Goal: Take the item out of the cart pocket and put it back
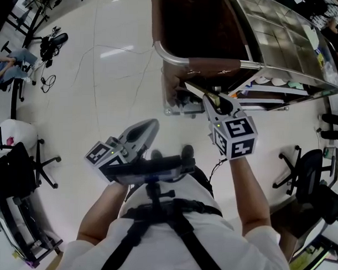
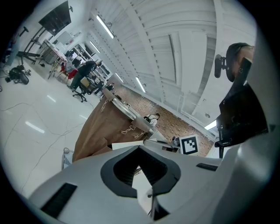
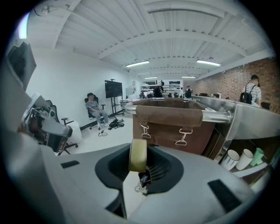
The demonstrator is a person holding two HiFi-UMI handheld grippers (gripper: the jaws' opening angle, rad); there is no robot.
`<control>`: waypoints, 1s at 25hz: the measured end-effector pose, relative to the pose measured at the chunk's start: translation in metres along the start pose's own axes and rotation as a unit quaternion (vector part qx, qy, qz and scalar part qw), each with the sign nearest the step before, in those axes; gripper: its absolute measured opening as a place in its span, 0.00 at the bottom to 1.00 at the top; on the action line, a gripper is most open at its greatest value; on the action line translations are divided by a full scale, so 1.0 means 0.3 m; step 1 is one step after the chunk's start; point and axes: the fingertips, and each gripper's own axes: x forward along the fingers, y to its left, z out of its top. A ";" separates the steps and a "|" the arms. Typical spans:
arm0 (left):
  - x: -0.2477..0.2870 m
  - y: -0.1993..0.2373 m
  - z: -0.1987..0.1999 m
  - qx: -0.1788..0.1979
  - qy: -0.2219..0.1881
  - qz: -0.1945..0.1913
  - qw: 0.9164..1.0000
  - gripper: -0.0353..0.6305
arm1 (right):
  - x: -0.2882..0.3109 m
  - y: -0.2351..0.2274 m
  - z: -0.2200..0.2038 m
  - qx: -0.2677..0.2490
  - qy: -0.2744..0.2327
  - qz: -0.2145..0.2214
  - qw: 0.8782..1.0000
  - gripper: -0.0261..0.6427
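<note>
**Tape roll clamped in the right gripper, outside the cart pocket**

From the head view little of the tape roll [image 1: 221,100] can be made out: only a yellowish sliver shows past the right gripper [image 1: 215,101], whose body covers the rest. The inside of the brown cart pocket [image 1: 197,27] is dark there, so its contents cannot be told. The right gripper view shows the roll clearly. The tape roll [image 3: 138,154] stands edge-on and upright, pinched between the jaws of the right gripper [image 3: 138,165]. It is in front of the cart pocket [image 3: 175,124] and apart from it. The pocket hangs from the cart's metal rail [image 3: 218,116] by two clips.

The right forearm reaches forward toward the cart, its marker cube [image 1: 235,137] facing up. The left arm is bent and held close to the body, with the left gripper [image 1: 151,125] low and angled toward the cart. In its own view the left gripper [image 2: 139,153] has its jaws together at the tips with nothing between them.
</note>
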 end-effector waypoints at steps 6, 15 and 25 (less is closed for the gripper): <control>0.000 0.013 0.012 -0.002 -0.004 -0.001 1.000 0.04 | 0.021 -0.011 0.026 -0.005 0.003 -0.005 1.000 0.15; 0.004 0.028 0.022 -0.009 -0.013 0.000 1.000 0.04 | 0.194 -0.047 -0.093 -0.023 0.077 -0.010 0.997 0.15; 0.003 0.040 0.025 -0.014 -0.018 0.005 1.000 0.04 | 0.285 -0.040 -0.133 -0.018 0.107 0.000 0.994 0.15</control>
